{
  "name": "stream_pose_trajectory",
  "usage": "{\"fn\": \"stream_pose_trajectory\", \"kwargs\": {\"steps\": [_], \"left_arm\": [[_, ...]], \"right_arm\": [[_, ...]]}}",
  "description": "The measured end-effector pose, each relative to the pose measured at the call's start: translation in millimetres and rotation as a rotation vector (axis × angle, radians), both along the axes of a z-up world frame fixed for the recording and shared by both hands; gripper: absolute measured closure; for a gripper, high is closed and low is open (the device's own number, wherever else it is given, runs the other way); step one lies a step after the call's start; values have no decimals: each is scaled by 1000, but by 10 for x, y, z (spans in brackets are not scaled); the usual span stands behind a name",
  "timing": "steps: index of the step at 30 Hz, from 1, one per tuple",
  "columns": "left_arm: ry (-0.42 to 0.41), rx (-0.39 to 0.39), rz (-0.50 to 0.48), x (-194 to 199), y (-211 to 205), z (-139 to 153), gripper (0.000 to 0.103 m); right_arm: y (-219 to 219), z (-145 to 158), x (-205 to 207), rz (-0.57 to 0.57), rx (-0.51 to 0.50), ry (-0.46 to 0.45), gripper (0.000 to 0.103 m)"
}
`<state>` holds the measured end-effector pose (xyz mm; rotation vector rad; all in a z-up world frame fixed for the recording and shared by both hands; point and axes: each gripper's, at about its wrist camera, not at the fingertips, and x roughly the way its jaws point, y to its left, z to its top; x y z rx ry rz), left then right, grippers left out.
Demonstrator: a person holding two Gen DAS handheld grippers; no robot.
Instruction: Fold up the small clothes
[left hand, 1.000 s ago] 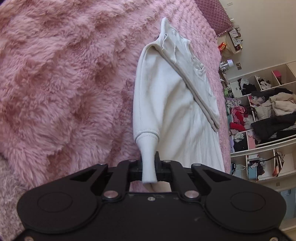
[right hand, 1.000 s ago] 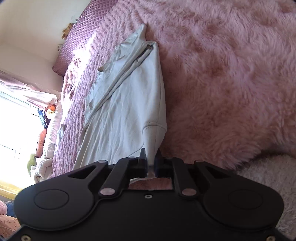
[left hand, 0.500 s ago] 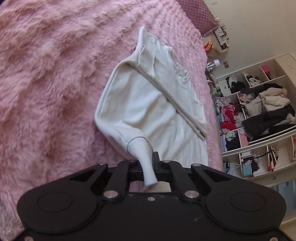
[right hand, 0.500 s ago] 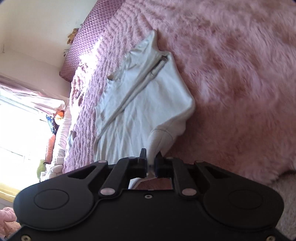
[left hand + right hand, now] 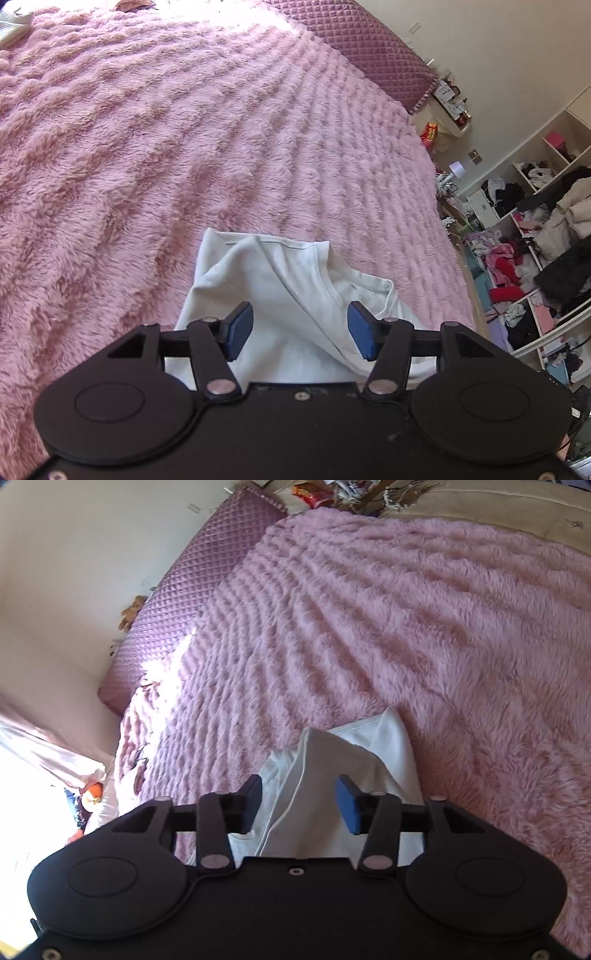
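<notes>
Left wrist view: the left gripper (image 5: 301,326) stands with its jaws wide apart, having just been opening; its blue pads (image 5: 240,328) touch nothing. Below and ahead of the jaws lies the white garment (image 5: 280,280), folded over on itself in loose layers, with a stitched hem running across its far edge. The cloth shows in the gap between the pads but is not pressed by either. The garment rests on a fluffy pink blanket (image 5: 184,147) that covers the bed. A quilted purple headboard cushion (image 5: 354,48) borders the far end of the bed. To the right stand open shelves (image 5: 535,236) filled with heaped clothes.

Right wrist view: the right gripper (image 5: 299,803) has its jaws part open, likewise having just been opening, and holds nothing. The same white garment (image 5: 332,771) lies beneath the jaws, one fold raised into a soft ridge with a seam along it; the pads stand clear of the fabric on either side. The pink blanket (image 5: 406,627) spreads beyond it, ribbed toward the far side and shaggier to the right. The purple cushion (image 5: 192,590) lies along the cream wall (image 5: 74,572) at upper left. Bright window light washes out the lower left corner.
</notes>
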<state>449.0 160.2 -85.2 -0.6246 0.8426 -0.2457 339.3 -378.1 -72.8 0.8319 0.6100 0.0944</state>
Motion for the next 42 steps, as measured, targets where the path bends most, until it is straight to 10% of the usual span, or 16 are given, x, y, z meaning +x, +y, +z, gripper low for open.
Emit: {"fn": "stream_pose_trajectory", "kwargs": {"steps": [8,18,24,26,27,36,42], "left_arm": [[125,-168,16,-1047,271,-818,47],[159,-523,269,-1442,567,-1577,43],[171,-473,298,-1236,402,-1530,49],[175,-451,302,-1233,376,-1464,69],[182,-440,286,-1148,377,-1456,102],[127,-317,215,-1184,359,-752,101],[103,-269,126,-1971,383,-628,101]], "right_arm": [[92,-704,-1033,163,82,46,55],[-54,-1330,-1344,-26,243,78,54],[79,-1325,-1165,-105,243,66,50],[108,-1293,-1108,-109,229,75,67],[109,-1278,-1077,-106,228,82,91],[106,-771,-1284,-82,187,24,99],[-27,-758,-2008,-28,202,11,99]]}}
